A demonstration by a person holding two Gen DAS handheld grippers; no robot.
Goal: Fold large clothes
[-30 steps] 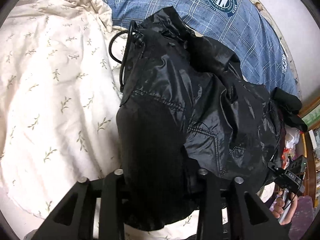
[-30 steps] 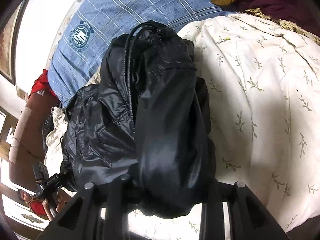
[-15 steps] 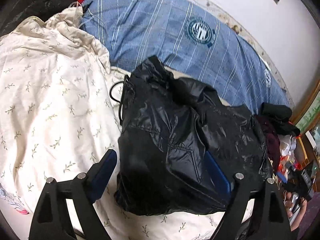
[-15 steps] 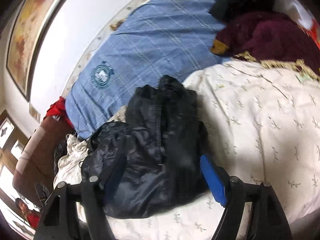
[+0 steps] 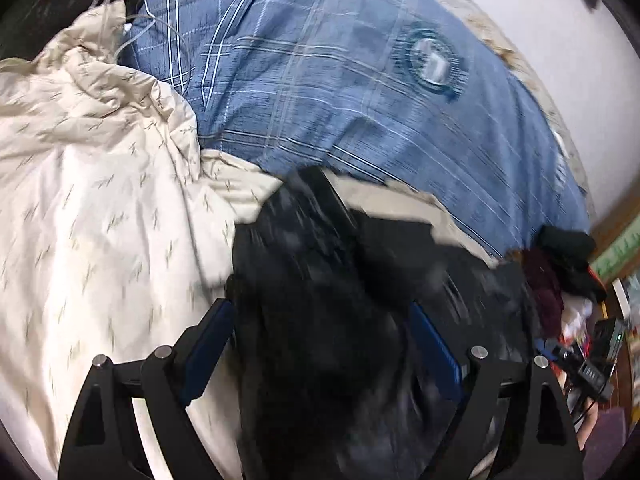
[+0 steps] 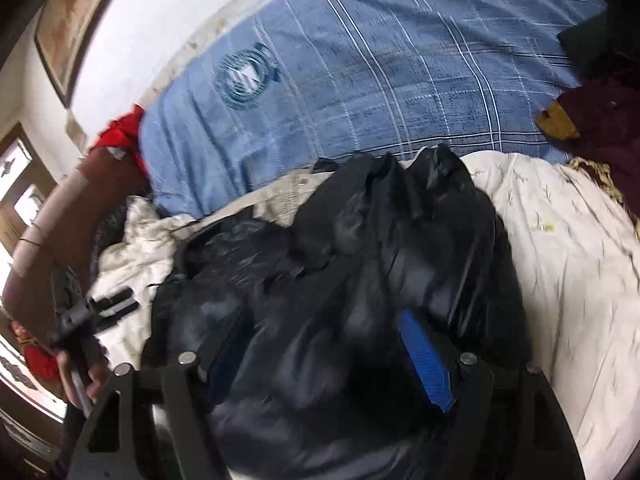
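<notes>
A bed spread with a cream leaf-print duvet (image 5: 100,208) is shown in both wrist views, which are blurred by motion. Nearest the left camera, the left gripper (image 5: 320,356) is held wide open, its blue pads either side of the black jacket (image 5: 332,320), with nothing pinched. The right gripper (image 6: 332,360) is likewise spread around the bundle, which bulges between its jaws; no clamping can be made out. A second ago both tongs were shut on the fabric and half a second ago they had opened; they now sit closer in again. The fold is judged released, with a fresh grasp probably being set up. Beyond the jacket lies a blue plaid sheet (image 6: 400,72), then the white wall (image 5: 540,20).
</notes>
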